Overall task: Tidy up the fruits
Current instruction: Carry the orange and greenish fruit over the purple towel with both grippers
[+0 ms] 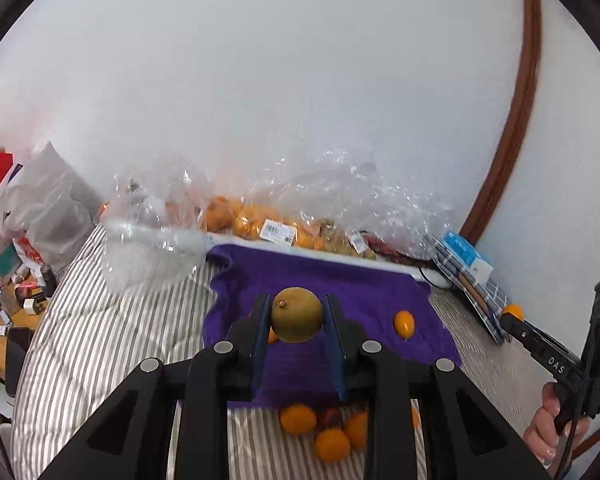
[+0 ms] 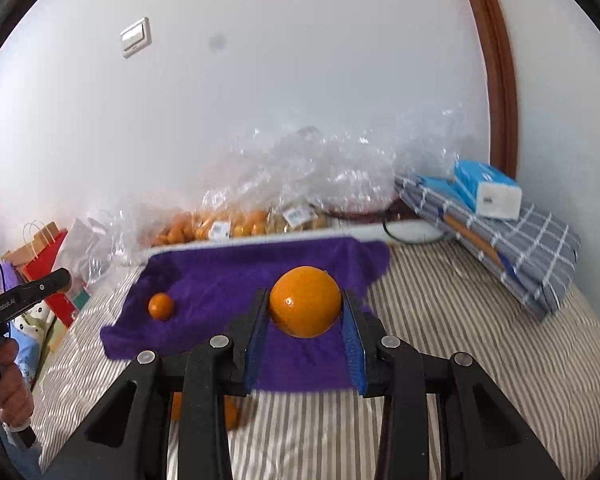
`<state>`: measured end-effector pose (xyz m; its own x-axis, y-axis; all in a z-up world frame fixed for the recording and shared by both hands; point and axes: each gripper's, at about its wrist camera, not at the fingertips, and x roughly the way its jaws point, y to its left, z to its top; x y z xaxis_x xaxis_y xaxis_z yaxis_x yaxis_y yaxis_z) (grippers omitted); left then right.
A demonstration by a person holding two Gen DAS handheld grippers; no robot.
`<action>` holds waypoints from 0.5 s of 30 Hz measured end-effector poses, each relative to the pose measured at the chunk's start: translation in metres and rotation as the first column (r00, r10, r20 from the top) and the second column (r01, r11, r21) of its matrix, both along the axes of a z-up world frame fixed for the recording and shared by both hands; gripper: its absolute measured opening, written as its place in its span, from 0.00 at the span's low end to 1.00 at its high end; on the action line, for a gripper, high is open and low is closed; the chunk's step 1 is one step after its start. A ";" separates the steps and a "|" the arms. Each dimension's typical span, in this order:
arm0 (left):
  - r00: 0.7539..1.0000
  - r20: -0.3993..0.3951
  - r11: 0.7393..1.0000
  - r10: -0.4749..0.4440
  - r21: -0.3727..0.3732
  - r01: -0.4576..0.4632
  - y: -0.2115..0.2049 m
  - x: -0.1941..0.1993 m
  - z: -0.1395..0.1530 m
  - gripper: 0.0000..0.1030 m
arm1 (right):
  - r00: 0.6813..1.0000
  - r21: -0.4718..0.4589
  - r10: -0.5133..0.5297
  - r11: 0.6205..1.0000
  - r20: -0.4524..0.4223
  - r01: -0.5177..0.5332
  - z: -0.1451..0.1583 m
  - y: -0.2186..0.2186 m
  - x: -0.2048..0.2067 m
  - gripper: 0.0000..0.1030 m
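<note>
Carrying two fruits at once, one in each tool, above the purple towel.

Nearest to us, the left tool (image 1: 296, 316) is clamping a brown-green round fruit (image 1: 297, 314) between its blue pads, and the right tool (image 2: 305, 312) is pinching an orange (image 2: 305, 301) the same way, both held clear of the bed (image 2: 440, 320). Below them a small heap of loose oranges (image 1: 316, 432) is lying on the striped cover, and a small orange fruit (image 1: 404, 322) is sitting alone on the purple towel (image 1: 340, 280). Farther back, clear bags of fruit (image 1: 256, 220) are slumping against the wall. We are judging this the carrying step (sorting by kind, we suppose); next we are needing separate spots for each fruit, lowered gently so neither rolls.
</note>
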<state>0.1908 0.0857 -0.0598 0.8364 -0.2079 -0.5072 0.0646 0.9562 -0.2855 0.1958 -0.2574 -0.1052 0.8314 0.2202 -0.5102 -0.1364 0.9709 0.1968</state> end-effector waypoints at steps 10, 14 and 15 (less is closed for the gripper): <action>0.999 0.001 0.998 0.048 -0.046 -0.048 0.006 0.051 -0.020 0.25 | 1.000 0.010 -0.014 1.000 -0.013 0.014 -0.005 0.006 0.057 0.34; 0.998 -0.039 0.998 0.050 -0.047 -0.052 0.012 0.061 -0.046 0.25 | 0.998 0.052 -0.010 0.999 -0.061 0.014 -0.035 -0.001 0.072 0.34; 0.997 -0.060 0.998 0.056 -0.034 -0.058 0.013 0.064 -0.052 0.25 | 0.997 0.058 -0.009 0.998 -0.081 0.014 -0.042 -0.002 0.076 0.34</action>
